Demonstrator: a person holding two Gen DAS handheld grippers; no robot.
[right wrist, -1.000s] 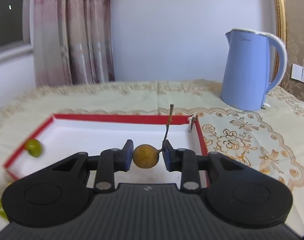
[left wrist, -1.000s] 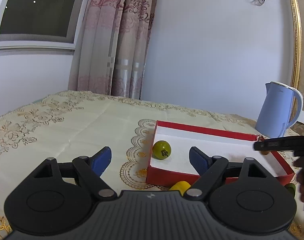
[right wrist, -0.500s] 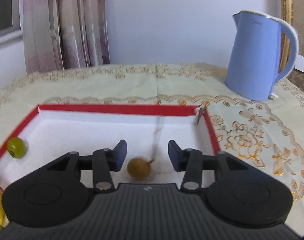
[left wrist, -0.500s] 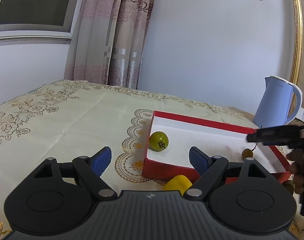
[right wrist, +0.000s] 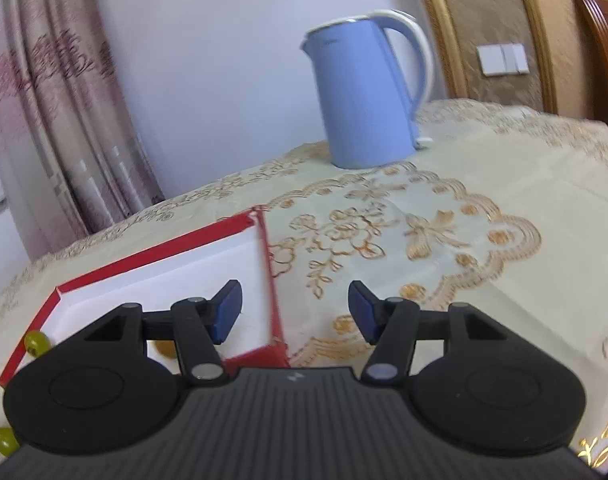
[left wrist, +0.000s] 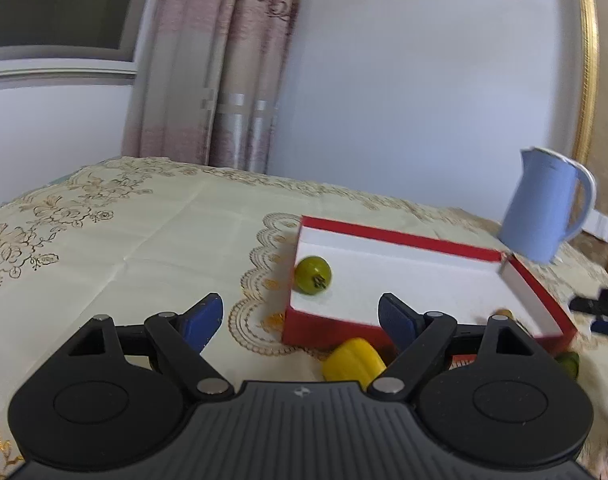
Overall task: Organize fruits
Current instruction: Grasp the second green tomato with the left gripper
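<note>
A red box with a white inside (left wrist: 400, 237) lies on the tablecloth. A green fruit (left wrist: 312, 274) sits in its near left corner. A brown fruit (left wrist: 504, 313) rests near its right wall, mostly hidden behind my left gripper's arm. My left gripper (left wrist: 299, 318) hovers open and empty before the box, above a yellow fruit (left wrist: 354, 360) on the cloth. My right gripper (right wrist: 295, 306) is opening with nothing between its fingers, over the right wall of the box (right wrist: 155, 251). The brown fruit (right wrist: 165, 348) lies in the box behind that gripper's left finger arm. The right gripper (left wrist: 584, 314) also shows at the left wrist view's right edge.
A blue kettle (right wrist: 364, 92) stands behind the box on the right. Another green fruit (left wrist: 568, 362) lies on the cloth outside the box's near right corner. Bare embroidered tablecloth (right wrist: 484, 216) spreads to the right. Curtain and wall bound the table's far side.
The right gripper let go of the brown fruit, which dropped into the box. That gripper then rolled and swung right, past the box's right wall. The left gripper held still.
</note>
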